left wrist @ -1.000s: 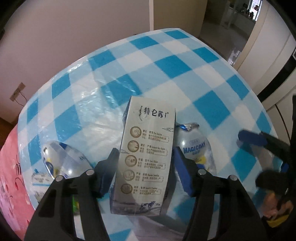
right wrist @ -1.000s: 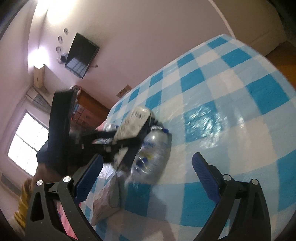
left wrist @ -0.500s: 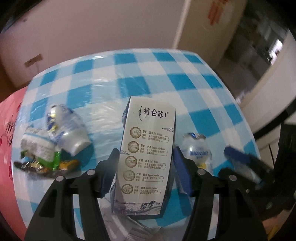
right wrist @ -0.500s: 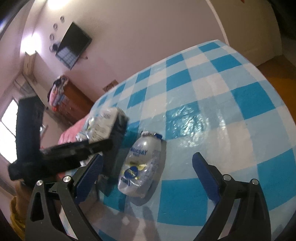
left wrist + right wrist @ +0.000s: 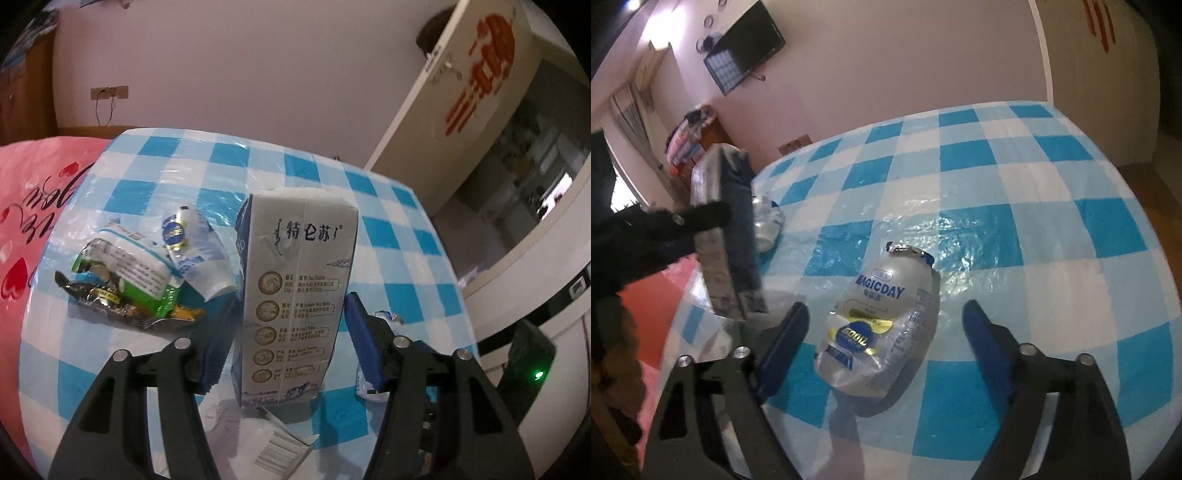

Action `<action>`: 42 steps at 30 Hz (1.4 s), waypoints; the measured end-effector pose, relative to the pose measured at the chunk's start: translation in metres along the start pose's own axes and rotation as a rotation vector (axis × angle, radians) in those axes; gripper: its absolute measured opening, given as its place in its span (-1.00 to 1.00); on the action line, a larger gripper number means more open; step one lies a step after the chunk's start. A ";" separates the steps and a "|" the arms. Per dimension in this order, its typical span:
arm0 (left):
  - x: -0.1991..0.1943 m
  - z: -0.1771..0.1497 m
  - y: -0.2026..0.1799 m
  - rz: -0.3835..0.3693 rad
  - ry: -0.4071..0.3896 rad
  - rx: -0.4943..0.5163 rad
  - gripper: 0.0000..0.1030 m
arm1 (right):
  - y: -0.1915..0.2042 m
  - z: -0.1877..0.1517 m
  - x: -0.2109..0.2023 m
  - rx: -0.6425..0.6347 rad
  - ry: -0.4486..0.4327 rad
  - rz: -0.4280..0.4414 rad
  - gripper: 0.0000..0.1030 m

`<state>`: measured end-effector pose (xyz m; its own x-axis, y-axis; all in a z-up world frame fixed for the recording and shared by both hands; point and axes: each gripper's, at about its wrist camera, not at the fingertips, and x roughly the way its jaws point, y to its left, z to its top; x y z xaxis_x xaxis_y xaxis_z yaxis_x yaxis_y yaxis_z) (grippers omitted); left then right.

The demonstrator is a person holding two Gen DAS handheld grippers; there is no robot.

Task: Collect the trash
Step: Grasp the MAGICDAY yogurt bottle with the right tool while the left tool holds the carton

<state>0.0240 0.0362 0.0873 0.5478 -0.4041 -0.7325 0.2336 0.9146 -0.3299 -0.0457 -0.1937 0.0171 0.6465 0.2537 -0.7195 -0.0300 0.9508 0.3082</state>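
My left gripper (image 5: 291, 336) is shut on a grey and blue milk carton (image 5: 295, 288), held upright above the checked table (image 5: 388, 229). In the right wrist view the same carton (image 5: 720, 236) hangs at the left in that gripper's fingers (image 5: 738, 221). A crushed clear MAGICDAY bottle (image 5: 882, 325) lies on the table between the blue pads of my right gripper (image 5: 886, 332). Those jaws are closing, and the pads stand apart from the bottle on both sides. A pile of wrappers and a squashed bottle (image 5: 147, 273) lies left of the carton.
A pink bag with red hearts (image 5: 26, 229) hangs off the table's left edge. A white printed packet (image 5: 273, 443) lies under the carton near the front edge. Another crushed bottle (image 5: 766, 225) lies behind the carton. A white door (image 5: 461, 92) stands beyond the table.
The left gripper has lifted and rolled with the carton, swinging left so the wrapper pile came into view. The right gripper has moved in over the MAGICDAY bottle and its jaws have narrowed.
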 end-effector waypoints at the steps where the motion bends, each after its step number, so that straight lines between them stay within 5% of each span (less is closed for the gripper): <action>1: -0.001 -0.001 0.002 -0.008 -0.002 -0.005 0.16 | 0.002 0.000 0.002 -0.015 0.001 -0.018 0.62; 9: -0.013 -0.005 0.020 -0.049 -0.029 -0.047 0.14 | 0.023 0.000 0.014 -0.112 0.019 -0.132 0.61; 17: -0.024 -0.009 0.033 -0.073 -0.050 -0.071 0.14 | 0.028 0.001 0.017 -0.135 0.018 -0.181 0.30; 38: -0.070 -0.029 0.055 -0.121 -0.100 -0.075 0.14 | 0.021 -0.004 0.007 -0.091 0.007 -0.137 0.23; 42: -0.079 -0.033 0.061 -0.124 -0.111 -0.076 0.14 | 0.023 -0.001 -0.004 -0.078 -0.013 -0.130 -0.25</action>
<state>-0.0313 0.1238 0.1053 0.6050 -0.5066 -0.6143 0.2458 0.8526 -0.4611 -0.0493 -0.1726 0.0262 0.6584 0.1260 -0.7420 -0.0048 0.9866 0.1633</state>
